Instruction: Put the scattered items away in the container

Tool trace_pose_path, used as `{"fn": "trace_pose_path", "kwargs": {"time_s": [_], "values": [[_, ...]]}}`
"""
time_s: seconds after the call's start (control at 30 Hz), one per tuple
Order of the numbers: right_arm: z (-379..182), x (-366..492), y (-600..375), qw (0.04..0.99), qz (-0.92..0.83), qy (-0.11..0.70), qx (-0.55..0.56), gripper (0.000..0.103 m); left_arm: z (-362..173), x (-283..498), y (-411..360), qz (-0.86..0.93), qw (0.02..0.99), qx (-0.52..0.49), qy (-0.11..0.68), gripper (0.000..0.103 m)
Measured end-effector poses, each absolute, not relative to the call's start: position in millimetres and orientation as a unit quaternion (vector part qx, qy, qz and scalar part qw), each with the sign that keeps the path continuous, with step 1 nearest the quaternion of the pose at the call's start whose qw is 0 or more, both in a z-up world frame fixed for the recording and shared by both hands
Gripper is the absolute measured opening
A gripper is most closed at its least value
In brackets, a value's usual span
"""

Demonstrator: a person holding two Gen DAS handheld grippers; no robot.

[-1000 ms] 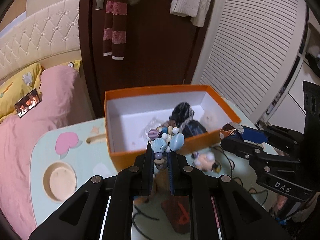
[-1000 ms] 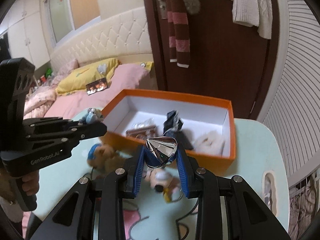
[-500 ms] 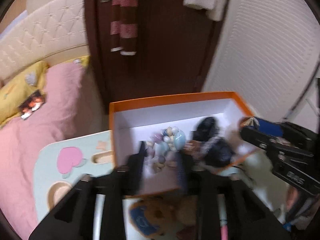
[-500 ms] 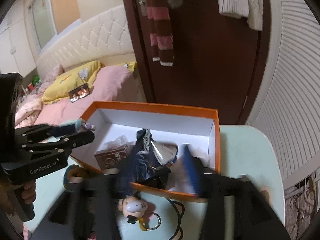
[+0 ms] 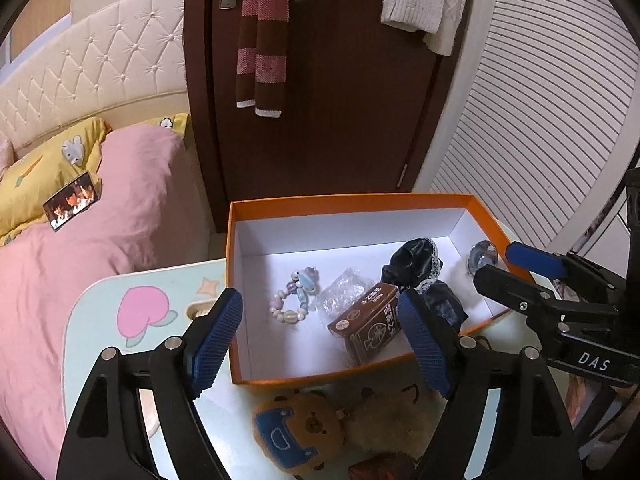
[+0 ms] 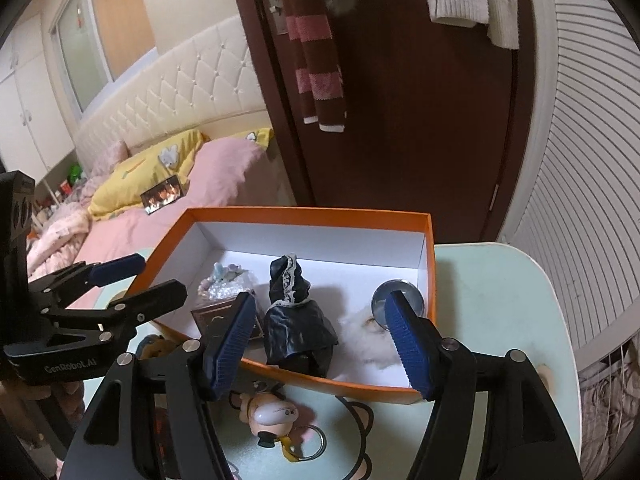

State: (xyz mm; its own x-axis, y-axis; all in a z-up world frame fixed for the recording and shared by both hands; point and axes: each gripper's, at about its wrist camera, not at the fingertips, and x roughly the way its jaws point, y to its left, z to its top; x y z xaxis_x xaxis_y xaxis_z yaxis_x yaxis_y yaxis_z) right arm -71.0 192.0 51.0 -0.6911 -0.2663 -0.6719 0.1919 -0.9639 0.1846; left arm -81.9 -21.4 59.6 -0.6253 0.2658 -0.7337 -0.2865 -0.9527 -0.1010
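Release step: left tongs [image 5: 320,326] opening and right tongs [image 6: 322,338] apart, both empty over orange box [image 5: 344,201]; next, likely plush bear [image 5: 298,432] on counter [image 6: 500,280], lower frame.

Two black plastic grippers, left gripper [image 5: 320,328] and right gripper [image 6: 322,344] alike, angular cut-out arms, ribbed blue pads [image 5: 216,336] on the fingers, round silver screws [image 5: 173,343] at the joints, white lettering "DAS" and "GenRobot.AI" on the sides
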Motion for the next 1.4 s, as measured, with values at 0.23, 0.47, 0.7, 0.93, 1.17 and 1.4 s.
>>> {"fn": "trace_pose_path", "kwargs": {"time_s": [0.23,0.47,0.7,0.93,1.17,1.4], "values": [[59,-58,194,0.128,-0.921,-0.053,0.363,0.067,62,-65,-29,0.899,0.135,-0.416,0.007,0.085],[65,-33,191,0.136,-0.921,-0.051,0.36,0.067,70,-26,-51,0.906,0.128,-0.404,0.002,0.085],[46,5,172,0.154,-0.904,-0.02,0.399,0.067,34,9,-81,0.889,0.099,-0.446,-0.009,0.103],[22,29,167,0.152,-0.891,-0.03,0.427,0.067,13,40,-88,0.892,0.075,-0.446,-0.019,0.103],[5,38,172,0.123,-0.886,-0.027,0.446,0.067,-3,43,-93,0.885,0.046,-0.463,0.0,0.103],[-9,37,168,0.09,-0.885,0.001,0.456,0.076,-8,45,-91,0.883,0.03,-0.468,0.016,0.103]]}}
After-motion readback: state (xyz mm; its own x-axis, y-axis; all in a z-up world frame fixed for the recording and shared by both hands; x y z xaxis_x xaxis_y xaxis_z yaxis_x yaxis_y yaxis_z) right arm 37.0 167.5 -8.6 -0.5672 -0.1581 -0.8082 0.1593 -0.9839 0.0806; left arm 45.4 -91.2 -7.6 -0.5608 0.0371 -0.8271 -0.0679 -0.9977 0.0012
